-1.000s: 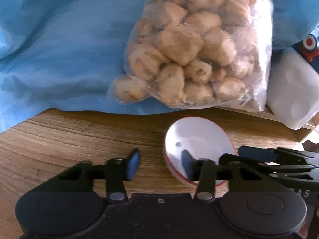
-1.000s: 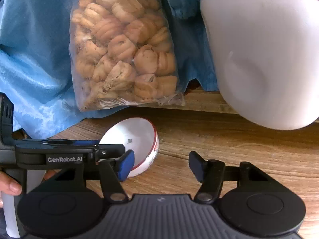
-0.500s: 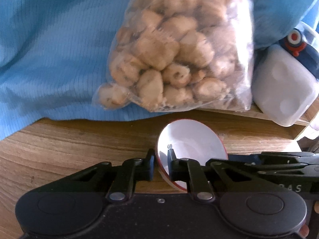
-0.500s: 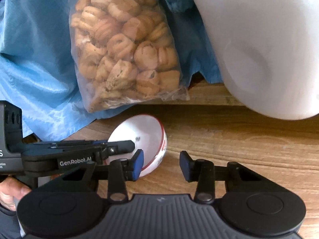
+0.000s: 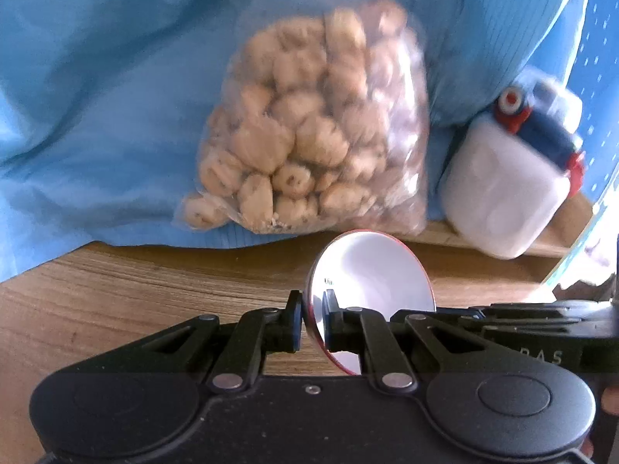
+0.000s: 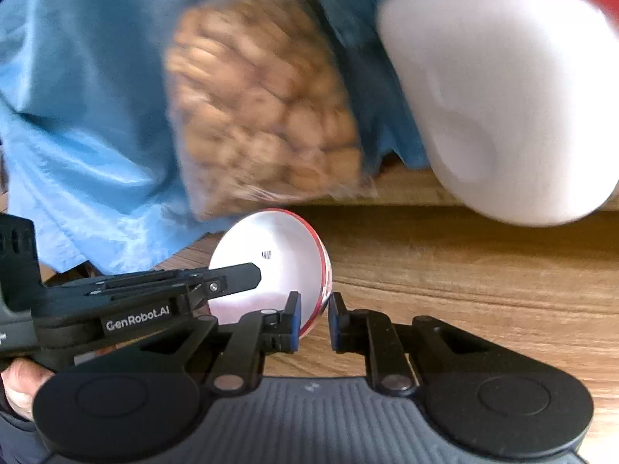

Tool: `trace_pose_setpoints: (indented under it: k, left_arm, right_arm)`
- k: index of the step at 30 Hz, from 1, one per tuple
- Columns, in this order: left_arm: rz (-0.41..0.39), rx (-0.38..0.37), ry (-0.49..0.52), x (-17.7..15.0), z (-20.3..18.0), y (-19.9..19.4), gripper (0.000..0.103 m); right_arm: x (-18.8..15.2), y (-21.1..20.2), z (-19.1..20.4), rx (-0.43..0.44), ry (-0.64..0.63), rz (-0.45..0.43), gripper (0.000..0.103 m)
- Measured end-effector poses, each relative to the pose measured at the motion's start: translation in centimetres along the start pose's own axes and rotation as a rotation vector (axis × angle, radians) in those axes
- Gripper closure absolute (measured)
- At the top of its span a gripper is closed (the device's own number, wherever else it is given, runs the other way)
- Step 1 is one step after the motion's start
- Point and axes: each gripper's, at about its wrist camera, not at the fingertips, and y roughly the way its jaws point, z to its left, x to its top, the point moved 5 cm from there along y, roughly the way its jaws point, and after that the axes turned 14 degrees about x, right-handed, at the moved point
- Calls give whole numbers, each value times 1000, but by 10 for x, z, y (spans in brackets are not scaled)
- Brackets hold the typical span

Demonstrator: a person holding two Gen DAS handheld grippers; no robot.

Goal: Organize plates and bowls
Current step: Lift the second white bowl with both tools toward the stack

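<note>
The small bowl [image 5: 371, 270] was white inside with a thin red rim and a red-patterned outer wall. It stood tilted on edge above the wooden tabletop [image 5: 116, 290], its opening turned toward my left side. A small dark mark showed on its inner wall. My left gripper [image 5: 312, 321] pinched its rim on one side, and my right gripper [image 6: 314, 319] straddled the rim on the other.

L gripper [image 5: 311, 319] clamped on bowl [image 5: 371, 282] rim; biscuit bag [image 5: 309, 143] behind, on blue cloth [image 5: 96, 96]
</note>
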Motion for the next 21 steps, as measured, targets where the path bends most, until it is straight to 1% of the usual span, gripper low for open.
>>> trace_pose_setpoints:
  k: [4,6,9,10,13,18,21]
  left_arm:
    - [-50,-3,-1,2,-2,-36,93]
    - [-63,2,0,1,-6,-53,93]
    - [-70,-13,2,-4,-7,-75,93]
    - [-72,-20,2,-6,-9,-80,93]
    - [-76,-30,8,-10,-13,-76,93]
    - [-97,-40,-3,-39,-16,-104,92]
    - [-113,-65,-25,-53,-19,-120,92]
  right_arm:
    - [-2,-23,21,12,-45,-45,86]
    - [-5,-35,27,38,-29,-76,86]
    - [-13,-50,32,69,-3,-99,86]
    - [-16,-54,36,72,-1,-103,86]
    - [-27,-68,43,83,5,-117,86]
    - [-48,-96,53,101,9,-160,86]
    - [-60,-108,58,113,12,-177,86]
